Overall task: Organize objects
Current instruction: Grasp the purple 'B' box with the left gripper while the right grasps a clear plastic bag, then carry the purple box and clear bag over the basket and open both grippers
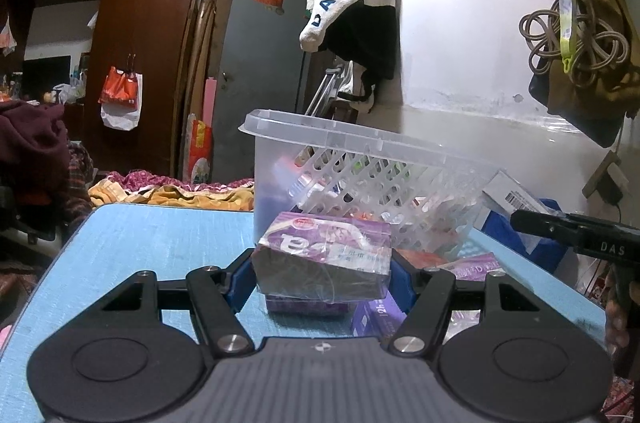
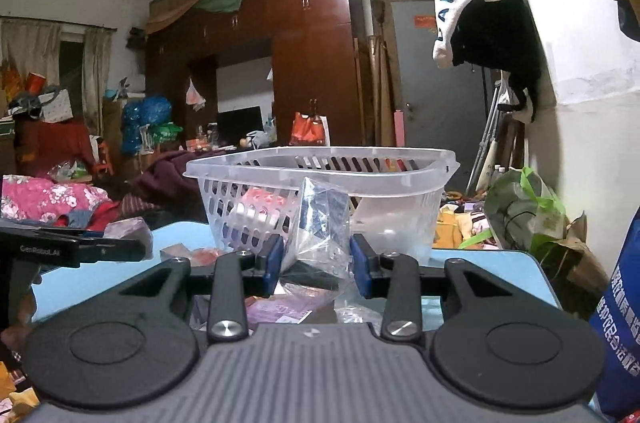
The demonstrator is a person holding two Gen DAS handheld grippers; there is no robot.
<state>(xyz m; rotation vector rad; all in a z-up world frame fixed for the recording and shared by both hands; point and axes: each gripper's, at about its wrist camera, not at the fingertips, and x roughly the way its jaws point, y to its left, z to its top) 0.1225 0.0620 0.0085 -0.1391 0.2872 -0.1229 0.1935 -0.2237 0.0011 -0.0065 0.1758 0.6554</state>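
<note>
Blue table (image 1: 132,247): light blue top, carrying everything listed below; near edge hidden under both gripper bodies; far right corner visible in the right wrist view (image 2: 516,263).

Clear plastic basket (image 1: 360,159): the landmark; lattice-walled, translucent, standing on the table, open top with a broad rim; seen also in the right wrist view (image 2: 320,183); contents show only as red, white and coloured patches through the lattice and cannot be identified.

Left gripper (image 1: 322,269): directly in front of the basket, held above the table; blue pads pressed against both ends of the purple tissue pack (image 1: 326,255), which is clamped and lifted; pack wrapped in glossy film, print partly legible, underside dark in shadow; its tip and the pack appear at the left edge of the right wrist view (image 2: 128,237).

Right gripper (image 2: 314,261): in front of the basket, fingers closed on a clear plastic packet (image 2: 316,223) with dark blue-and-white contents, print unreadable; packet stands upright between the pads, its top overlapping the basket rim; only a black finger of this gripper shows in the left wrist view (image 1: 560,227), right of the basket.

Loose purple packs (image 1: 376,315): on the table in front of the basket, beneath the held pack; largely covered, count uncertain.
</note>
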